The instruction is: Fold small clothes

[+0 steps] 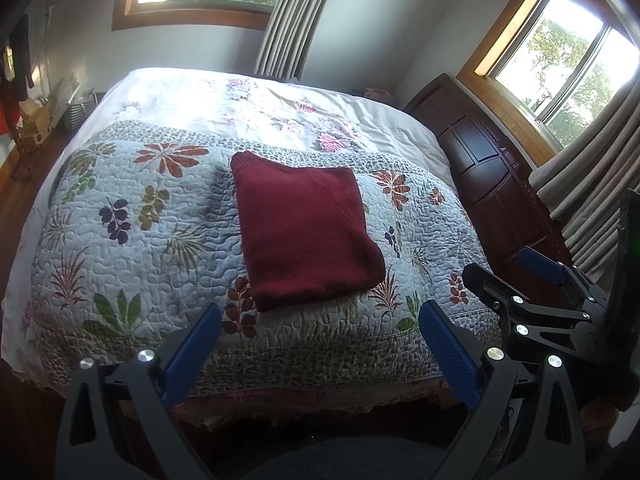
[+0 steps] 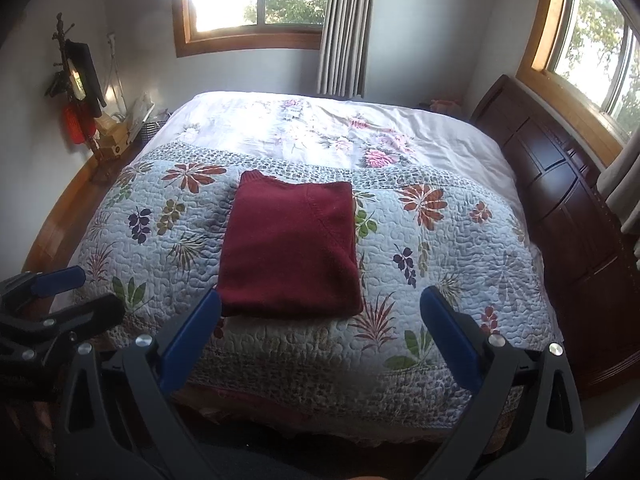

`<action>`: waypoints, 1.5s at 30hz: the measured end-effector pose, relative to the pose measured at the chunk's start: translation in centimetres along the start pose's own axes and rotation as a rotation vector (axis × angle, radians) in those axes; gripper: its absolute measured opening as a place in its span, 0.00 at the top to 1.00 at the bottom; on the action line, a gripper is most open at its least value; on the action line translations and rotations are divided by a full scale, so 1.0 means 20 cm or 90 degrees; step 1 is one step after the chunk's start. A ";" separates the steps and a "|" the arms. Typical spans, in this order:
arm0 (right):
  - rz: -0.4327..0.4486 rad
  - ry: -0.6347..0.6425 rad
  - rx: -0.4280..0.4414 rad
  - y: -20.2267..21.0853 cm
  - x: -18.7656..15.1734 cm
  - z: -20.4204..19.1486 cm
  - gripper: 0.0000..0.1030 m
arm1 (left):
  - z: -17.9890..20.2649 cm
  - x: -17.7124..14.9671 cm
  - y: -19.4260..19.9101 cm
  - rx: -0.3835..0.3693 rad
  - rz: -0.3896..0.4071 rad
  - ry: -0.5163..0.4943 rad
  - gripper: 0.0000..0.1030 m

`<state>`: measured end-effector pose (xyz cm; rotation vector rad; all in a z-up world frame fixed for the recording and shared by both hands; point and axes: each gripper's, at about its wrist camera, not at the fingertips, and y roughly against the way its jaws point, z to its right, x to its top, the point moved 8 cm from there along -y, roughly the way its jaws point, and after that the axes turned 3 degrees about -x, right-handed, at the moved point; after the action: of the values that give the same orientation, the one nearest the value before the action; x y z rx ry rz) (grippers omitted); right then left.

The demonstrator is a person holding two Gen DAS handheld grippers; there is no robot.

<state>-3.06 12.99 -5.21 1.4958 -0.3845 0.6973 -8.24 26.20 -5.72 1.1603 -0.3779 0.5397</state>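
A dark red knitted garment (image 1: pixel 304 228) lies folded into a compact rectangle on the floral quilt (image 1: pixel 140 220) of the bed; it shows too in the right wrist view as the same red garment (image 2: pixel 290 246). My left gripper (image 1: pixel 320 320) hangs open above the bed's near edge, short of the garment, with nothing between its blue pads. My right gripper (image 2: pixel 320 308) is open as well, its left pad close to the garment's near left corner. In the left wrist view the right gripper (image 1: pixel 508 268) appears at the right, beside the bed, open.
A dark wooden headboard (image 2: pixel 568 216) runs along the bed's right side under a window with grey curtains (image 2: pixel 344 28). A coat stand (image 2: pixel 76 80) and a small basket (image 2: pixel 150 128) sit at the far left on the wooden floor. The quilt (image 2: pixel 440 240) spreads around the garment.
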 end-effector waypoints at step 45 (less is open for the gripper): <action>-0.017 -0.026 -0.011 -0.04 -0.03 0.07 0.03 | -0.02 -0.01 -0.04 -0.003 -0.014 -0.002 0.04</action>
<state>-2.67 11.51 -6.10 1.4978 -0.4007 0.6411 -7.97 26.31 -6.65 1.1604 -0.3691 0.5175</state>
